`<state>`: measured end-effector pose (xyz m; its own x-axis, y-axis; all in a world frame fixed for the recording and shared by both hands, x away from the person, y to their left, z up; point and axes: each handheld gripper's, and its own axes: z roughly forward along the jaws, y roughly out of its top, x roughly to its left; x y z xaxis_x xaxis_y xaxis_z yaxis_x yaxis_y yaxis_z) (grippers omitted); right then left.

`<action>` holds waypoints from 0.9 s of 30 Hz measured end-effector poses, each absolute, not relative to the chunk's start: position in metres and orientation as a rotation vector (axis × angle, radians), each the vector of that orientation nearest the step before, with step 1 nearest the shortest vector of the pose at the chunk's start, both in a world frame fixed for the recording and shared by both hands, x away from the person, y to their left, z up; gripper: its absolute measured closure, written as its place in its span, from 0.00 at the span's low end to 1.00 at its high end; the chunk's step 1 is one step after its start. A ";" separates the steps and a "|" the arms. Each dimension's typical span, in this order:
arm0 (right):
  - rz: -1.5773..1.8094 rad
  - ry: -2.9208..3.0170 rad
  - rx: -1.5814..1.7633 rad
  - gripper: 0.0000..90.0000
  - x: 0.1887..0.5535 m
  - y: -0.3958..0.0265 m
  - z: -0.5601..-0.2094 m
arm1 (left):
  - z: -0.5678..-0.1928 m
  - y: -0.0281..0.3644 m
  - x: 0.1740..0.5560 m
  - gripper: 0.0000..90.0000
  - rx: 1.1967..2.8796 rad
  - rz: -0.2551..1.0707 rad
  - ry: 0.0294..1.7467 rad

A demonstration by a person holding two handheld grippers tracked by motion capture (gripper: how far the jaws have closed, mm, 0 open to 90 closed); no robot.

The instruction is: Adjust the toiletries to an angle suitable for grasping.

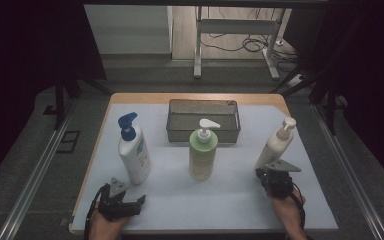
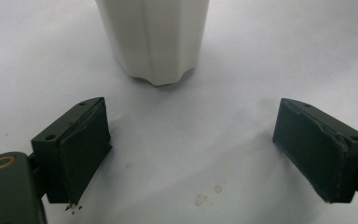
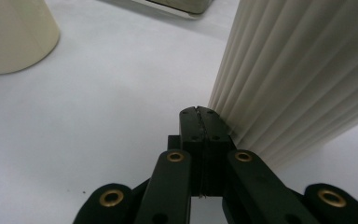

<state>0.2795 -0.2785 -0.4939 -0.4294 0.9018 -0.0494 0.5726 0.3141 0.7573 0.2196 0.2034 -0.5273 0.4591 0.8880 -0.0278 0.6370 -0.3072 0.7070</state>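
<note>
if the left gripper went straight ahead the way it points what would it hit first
Probably the white bottle: it stands straight ahead of the open left gripper, in line with the gap between its jaws, with bare table between them.

The high view is looking dim, its left and right edges sinking into black. Both gripper views are showing brighter, with soft shadows pooling under the white-topped bench's (image 1: pixel 240 190) bottles and slight blur up close.

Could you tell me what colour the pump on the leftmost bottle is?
Blue; the pump shows best in the high view.
</note>
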 end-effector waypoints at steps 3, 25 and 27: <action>0.930 2.114 1.309 1.00 0.279 -0.282 -0.494 | -0.527 0.203 0.220 0.12 2.053 0.491 1.266; 0.909 2.090 1.374 1.00 0.275 -0.321 -0.491 | -0.527 0.203 0.220 0.12 2.053 0.490 1.266; 0.905 2.084 1.382 1.00 0.275 -0.324 -0.491 | -0.527 0.203 0.220 0.12 2.053 0.490 1.266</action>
